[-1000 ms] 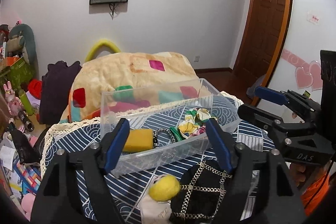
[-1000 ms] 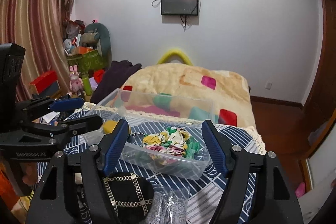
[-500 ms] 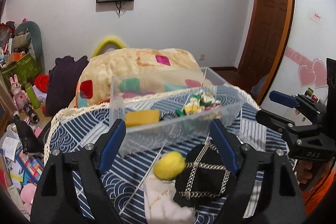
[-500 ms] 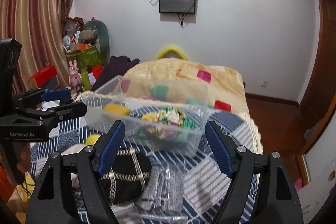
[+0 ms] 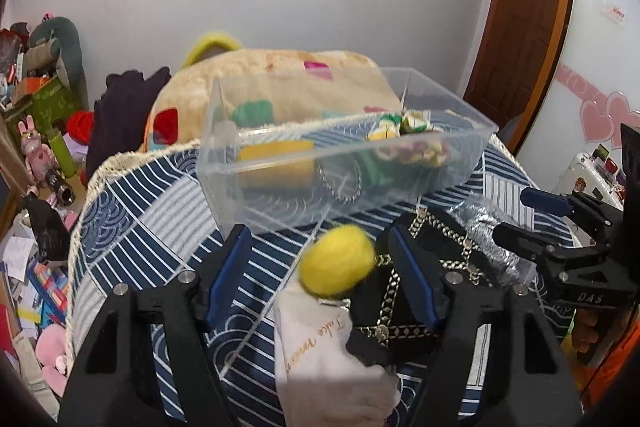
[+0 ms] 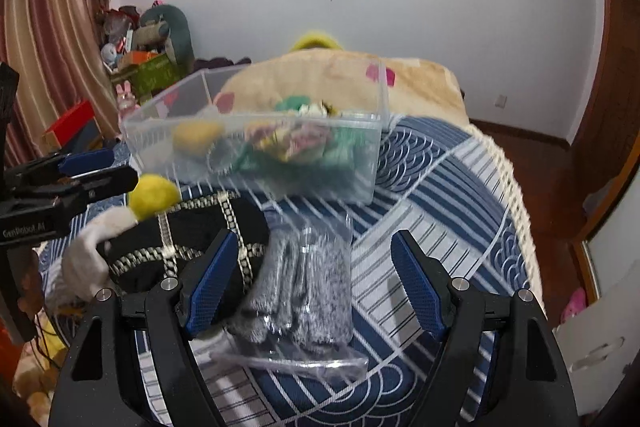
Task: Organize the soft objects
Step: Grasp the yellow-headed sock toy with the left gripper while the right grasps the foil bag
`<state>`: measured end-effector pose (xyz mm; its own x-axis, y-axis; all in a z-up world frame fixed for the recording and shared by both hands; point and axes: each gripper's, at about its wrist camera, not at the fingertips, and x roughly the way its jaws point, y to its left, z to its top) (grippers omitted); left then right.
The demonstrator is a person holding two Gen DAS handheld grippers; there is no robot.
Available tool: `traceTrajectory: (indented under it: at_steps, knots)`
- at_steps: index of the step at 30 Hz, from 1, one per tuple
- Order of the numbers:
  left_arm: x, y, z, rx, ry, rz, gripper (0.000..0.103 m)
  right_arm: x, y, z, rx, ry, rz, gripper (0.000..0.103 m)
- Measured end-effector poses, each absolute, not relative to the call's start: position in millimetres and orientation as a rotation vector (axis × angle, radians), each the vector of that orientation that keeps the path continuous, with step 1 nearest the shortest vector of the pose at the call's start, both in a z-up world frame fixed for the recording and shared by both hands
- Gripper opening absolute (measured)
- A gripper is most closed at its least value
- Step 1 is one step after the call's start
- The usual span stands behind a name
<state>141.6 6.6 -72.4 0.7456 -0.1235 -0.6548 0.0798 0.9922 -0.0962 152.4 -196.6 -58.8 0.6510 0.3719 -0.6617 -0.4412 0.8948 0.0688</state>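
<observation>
A clear plastic bin stands on a blue patterned tablecloth and holds a yellow sponge, a chain and a floral cloth. My left gripper is open above a white hat with a yellow pompom and a black chain-trimmed cloth. My right gripper is open above grey gloves in a clear bag. The pompom and the black cloth lie left of the gloves.
A bed with a beige blanket lies behind the table. Toys and boxes clutter the floor at left. A wooden door is at right. Each gripper shows in the other's view, the right and the left.
Both grippers have dropped lower and come closer to the hat, black cloth and bagged gloves. The bin now sits higher in both views. Both stay open.
</observation>
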Motion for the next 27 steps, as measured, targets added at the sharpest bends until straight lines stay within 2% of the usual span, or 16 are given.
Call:
traceTrajectory:
  at_steps: [6,9,13,19,22,27]
  knots:
    - [145,4,-83,-0.056,0.739,-0.115,0.071,148,-198,-70,-0.130,0.755,0.448,0.076]
    - [147,5,-88,-0.051,0.747,-0.099,0.063,148,-202,-72,-0.113,0.771,0.453,0.076]
    - [147,7,-96,-0.064,0.757,-0.107,0.063,145,-203,-72,-0.113,0.775,0.476,0.075]
    - [146,4,-98,-0.065,0.770,-0.153,0.050,143,-203,-74,-0.089,0.800,0.540,0.051]
    - [146,0,-100,-0.059,0.782,-0.179,0.044,141,-199,-74,-0.094,0.799,0.549,0.044]
    - [146,0,-100,-0.071,0.786,-0.191,0.043,141,-195,-71,-0.109,0.778,0.526,0.033]
